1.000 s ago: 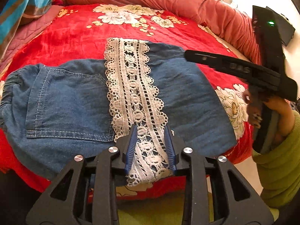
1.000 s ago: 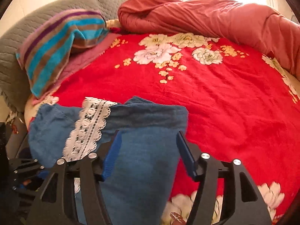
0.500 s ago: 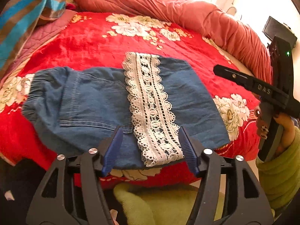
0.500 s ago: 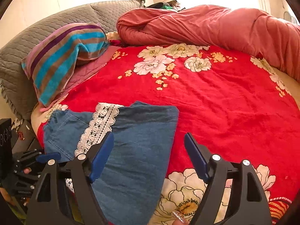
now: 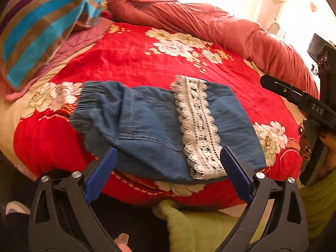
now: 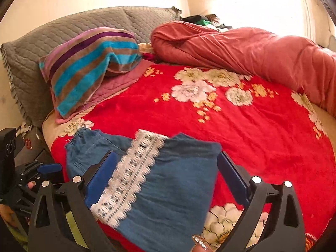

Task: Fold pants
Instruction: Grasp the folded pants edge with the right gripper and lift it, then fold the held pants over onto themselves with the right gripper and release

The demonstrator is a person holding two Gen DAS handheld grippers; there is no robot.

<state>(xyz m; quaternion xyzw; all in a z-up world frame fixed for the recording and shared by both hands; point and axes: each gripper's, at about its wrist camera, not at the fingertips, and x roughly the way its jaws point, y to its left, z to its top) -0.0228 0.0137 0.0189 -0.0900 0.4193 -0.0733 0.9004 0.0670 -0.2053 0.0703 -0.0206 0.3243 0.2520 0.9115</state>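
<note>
Folded blue denim pants (image 5: 147, 124) with a white lace band (image 5: 197, 126) lie near the front edge of a red floral bed cover (image 5: 130, 58). My left gripper (image 5: 168, 174) is open and empty, held just off the bed edge in front of the pants, touching nothing. My right gripper (image 6: 166, 178) is open and empty above the pants (image 6: 176, 189), its lace band (image 6: 130, 178) between the jaws in view. The right gripper also shows at the right of the left wrist view (image 5: 304, 103); the left shows at the left edge of the right wrist view (image 6: 42, 170).
A striped pillow (image 6: 88, 67) and a grey quilted headboard cushion (image 6: 42, 42) are at the far left. A rolled salmon-red duvet (image 6: 252, 46) lies along the back. A green garment (image 5: 199, 226) sits below the bed edge by the left gripper.
The left gripper opened wide, let go of the lace edge and pulled back from the bed. The right gripper also rose and backed away, staying open. The pants lie still.
</note>
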